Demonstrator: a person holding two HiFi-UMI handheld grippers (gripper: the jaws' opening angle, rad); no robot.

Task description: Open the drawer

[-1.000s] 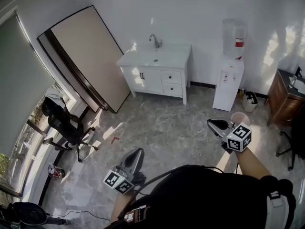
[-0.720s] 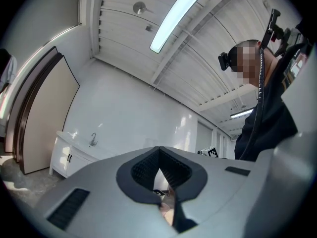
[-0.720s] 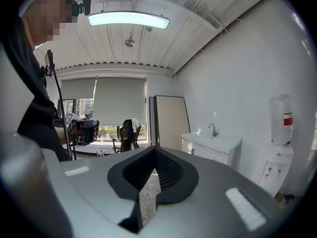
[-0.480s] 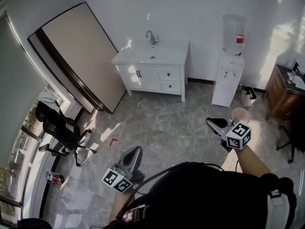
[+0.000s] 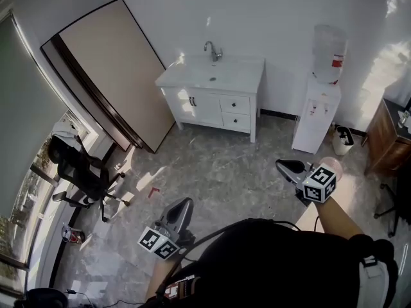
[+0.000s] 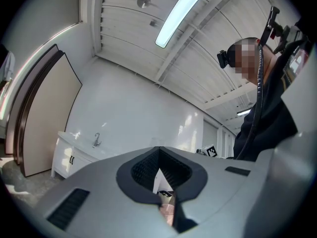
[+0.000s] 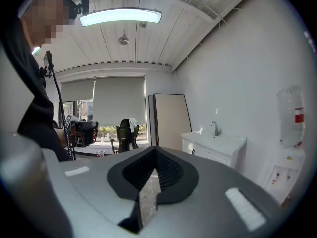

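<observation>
The white sink cabinet [image 5: 212,104] stands on the marble floor [image 5: 218,172] against the far wall, with a tap [image 5: 211,49] on top. Its two drawers sit stacked at the right end of its front, the upper drawer [image 5: 235,104] above the lower drawer [image 5: 236,121]. Both are pushed in flush. The person stands well back from it in the middle of the floor, a gripper in each hand.

The left gripper [image 5: 184,203] is held low by the body, its jaws together with nothing between them. The right gripper [image 5: 284,166] is out to the side, pointing roughly across the room, jaws also closed and empty. Neither is near the cabinet.

A water dispenser [image 5: 319,108] stands just right of the cabinet, and a large board [image 5: 115,69] leans on the wall to its left. An office chair [image 5: 80,172] sits by the window.
</observation>
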